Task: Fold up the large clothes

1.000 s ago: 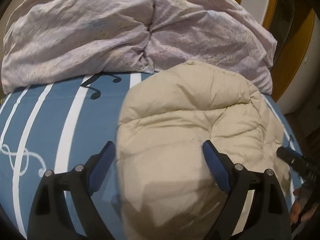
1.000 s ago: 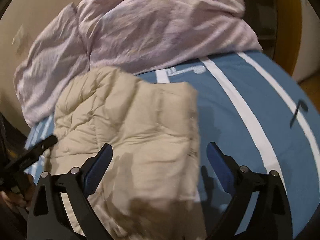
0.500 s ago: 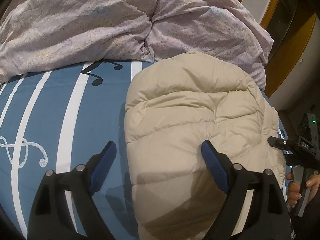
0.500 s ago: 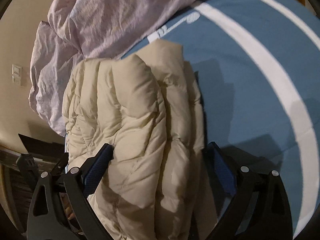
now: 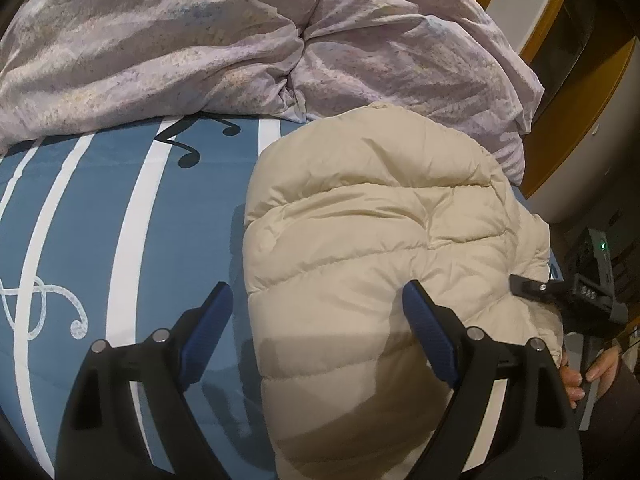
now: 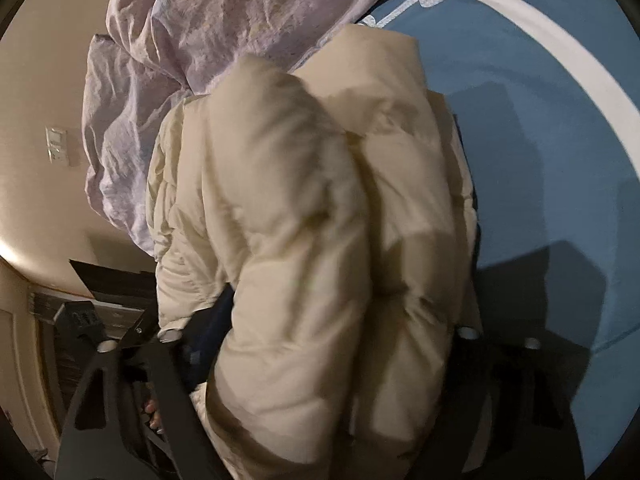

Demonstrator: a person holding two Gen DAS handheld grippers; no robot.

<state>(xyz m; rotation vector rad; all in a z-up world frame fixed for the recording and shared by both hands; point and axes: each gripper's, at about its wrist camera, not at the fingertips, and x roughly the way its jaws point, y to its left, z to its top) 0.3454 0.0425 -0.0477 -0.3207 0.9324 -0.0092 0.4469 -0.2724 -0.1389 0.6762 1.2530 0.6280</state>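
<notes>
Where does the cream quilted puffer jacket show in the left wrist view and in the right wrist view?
Left wrist: cream quilted puffer jacket lies centre-right on the blue striped bedsheet, partly between the open fingers.
Right wrist: the jacket fills the centre, close up, hiding the fingertips.
Shared landmark: the crumpled lilac duvet behind the jacket.

A puffy cream jacket [image 6: 320, 248] lies folded in thick rolls on the blue sheet with white stripes [image 6: 560, 128], filling the space between the right gripper's [image 6: 316, 344] spread arms. A crumpled lilac duvet [image 6: 208, 40] touches its far end.
</notes>
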